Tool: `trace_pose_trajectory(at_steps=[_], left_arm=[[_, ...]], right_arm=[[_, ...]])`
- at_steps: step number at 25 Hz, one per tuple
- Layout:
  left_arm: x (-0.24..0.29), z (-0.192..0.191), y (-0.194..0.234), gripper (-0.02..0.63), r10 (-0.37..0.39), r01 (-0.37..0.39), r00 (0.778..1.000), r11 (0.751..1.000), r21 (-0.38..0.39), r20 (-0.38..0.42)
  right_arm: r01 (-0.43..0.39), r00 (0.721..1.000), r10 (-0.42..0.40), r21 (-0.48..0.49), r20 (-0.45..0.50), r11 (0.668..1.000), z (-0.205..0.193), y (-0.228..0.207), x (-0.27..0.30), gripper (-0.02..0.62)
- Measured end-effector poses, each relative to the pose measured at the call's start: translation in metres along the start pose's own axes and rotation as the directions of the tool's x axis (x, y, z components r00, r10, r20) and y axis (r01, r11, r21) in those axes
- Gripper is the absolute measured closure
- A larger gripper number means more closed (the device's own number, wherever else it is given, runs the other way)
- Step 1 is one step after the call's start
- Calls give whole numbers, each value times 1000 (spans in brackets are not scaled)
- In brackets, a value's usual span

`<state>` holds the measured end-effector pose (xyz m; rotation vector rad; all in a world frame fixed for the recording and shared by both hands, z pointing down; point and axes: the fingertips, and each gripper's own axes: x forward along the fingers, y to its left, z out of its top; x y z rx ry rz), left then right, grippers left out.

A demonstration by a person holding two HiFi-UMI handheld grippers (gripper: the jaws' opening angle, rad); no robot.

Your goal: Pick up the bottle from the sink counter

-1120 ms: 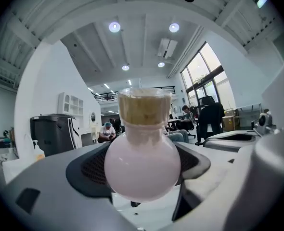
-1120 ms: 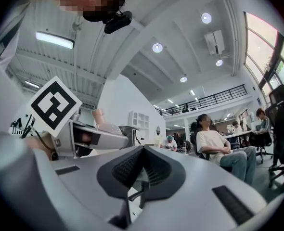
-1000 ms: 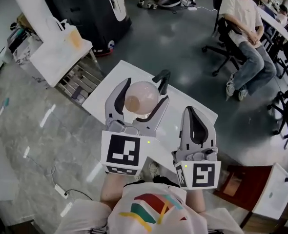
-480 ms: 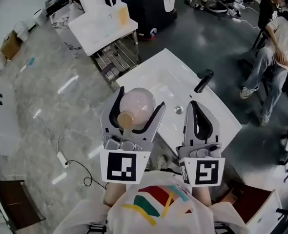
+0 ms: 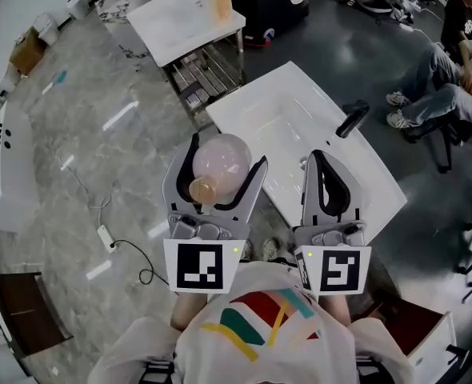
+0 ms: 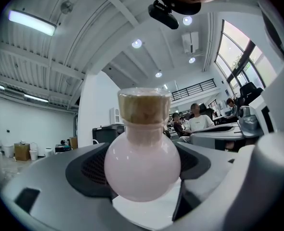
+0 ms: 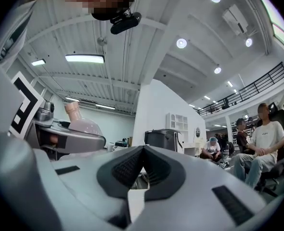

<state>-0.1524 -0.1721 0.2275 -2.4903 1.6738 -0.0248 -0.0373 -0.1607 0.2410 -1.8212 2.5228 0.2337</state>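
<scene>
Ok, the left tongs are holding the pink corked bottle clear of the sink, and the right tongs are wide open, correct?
Not quite. The left tongs do hold the pink corked bottle clear of the sink, but the right tongs are shut with nothing between them, as the right gripper view shows.

Floor's glossy grey marble-look tile (image 5: pixel 84 134), with a white power strip (image 5: pixel 106 237) and its cable lying on it. White table (image 5: pixel 180 22) up top, metal rack (image 5: pixel 210 74) at its edge, cardboard box (image 5: pixel 28 50) far left. Ribbed white ceiling (image 7: pixel 84 13), round spotlights (image 7: pixel 181 43), big windows (image 6: pixel 238 52).
</scene>
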Motion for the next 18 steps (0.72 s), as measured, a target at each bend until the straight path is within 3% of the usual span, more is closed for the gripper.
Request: trace_pose_trajectory(at_steps=[18], left_arm=[[-4, 7, 7, 202, 29, -29, 999, 1000, -7, 20]], right_arm=[[-4, 1000, 4, -15, -3, 1000, 4, -2, 0, 584]])
